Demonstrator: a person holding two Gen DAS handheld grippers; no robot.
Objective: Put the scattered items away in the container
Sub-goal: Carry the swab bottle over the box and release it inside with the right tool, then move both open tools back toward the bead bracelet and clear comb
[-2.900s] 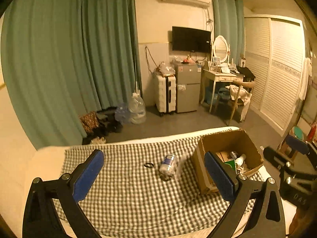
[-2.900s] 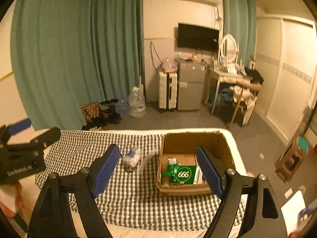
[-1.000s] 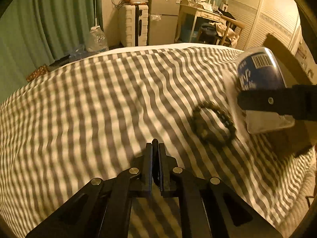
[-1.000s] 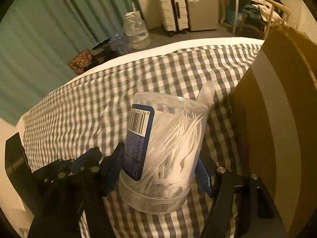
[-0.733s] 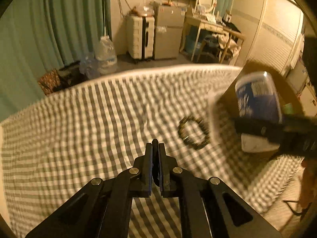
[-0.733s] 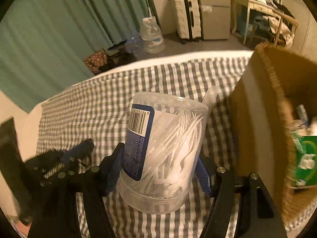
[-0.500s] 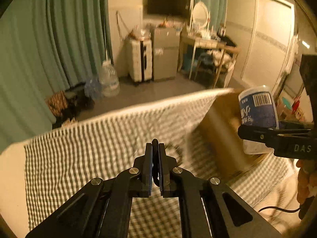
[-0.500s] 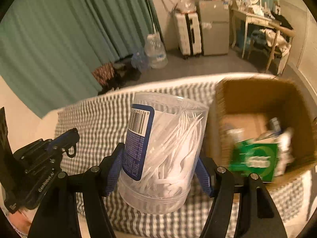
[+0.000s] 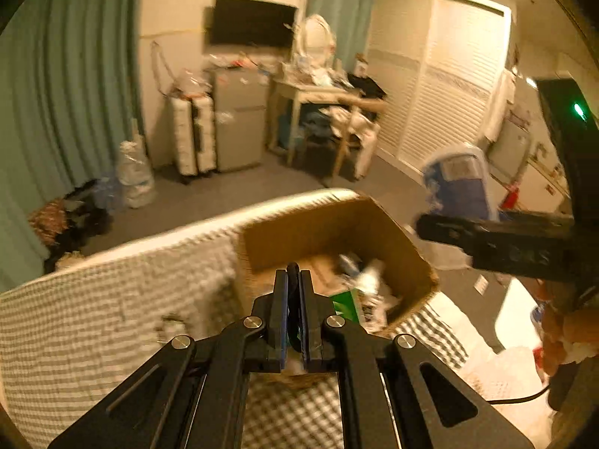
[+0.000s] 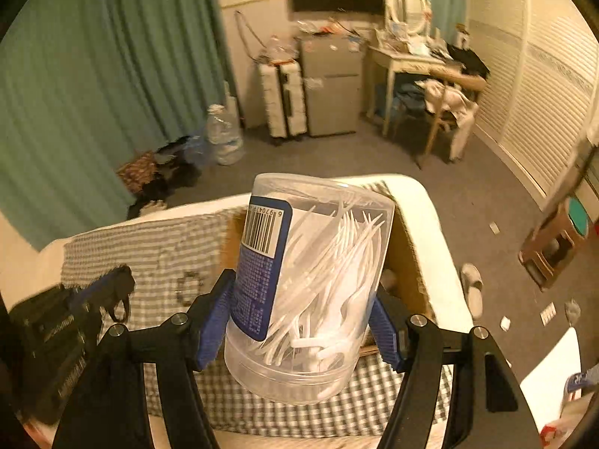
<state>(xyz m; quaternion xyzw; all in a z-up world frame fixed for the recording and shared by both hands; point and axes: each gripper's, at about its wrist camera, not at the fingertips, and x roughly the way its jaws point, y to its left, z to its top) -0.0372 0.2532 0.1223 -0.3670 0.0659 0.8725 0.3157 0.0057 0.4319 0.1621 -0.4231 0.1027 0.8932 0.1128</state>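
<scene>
I have the right gripper [image 10: 299,321] clamped on the jar [image 10: 310,284] of floss picks, held high so it clears the box [image 9: 374,224] wall before I drop it in. The left gripper [image 9: 294,299] is pinched fully shut on something thin and dark that I cannot make out; the bracelet [image 10: 189,286] lies on the cloth [image 10: 112,250] at nine o'clock of the jar. A second ago both grippers were down at the cloth; now both are up over the box.

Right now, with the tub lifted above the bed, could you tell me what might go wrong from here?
The right gripper holds the clear tub of floss picks only low on its smooth wall, so it may tip or slip. It looks short of the cardboard box; an early release could miss. The bracelet remains on the checked cloth, easily overlooked.
</scene>
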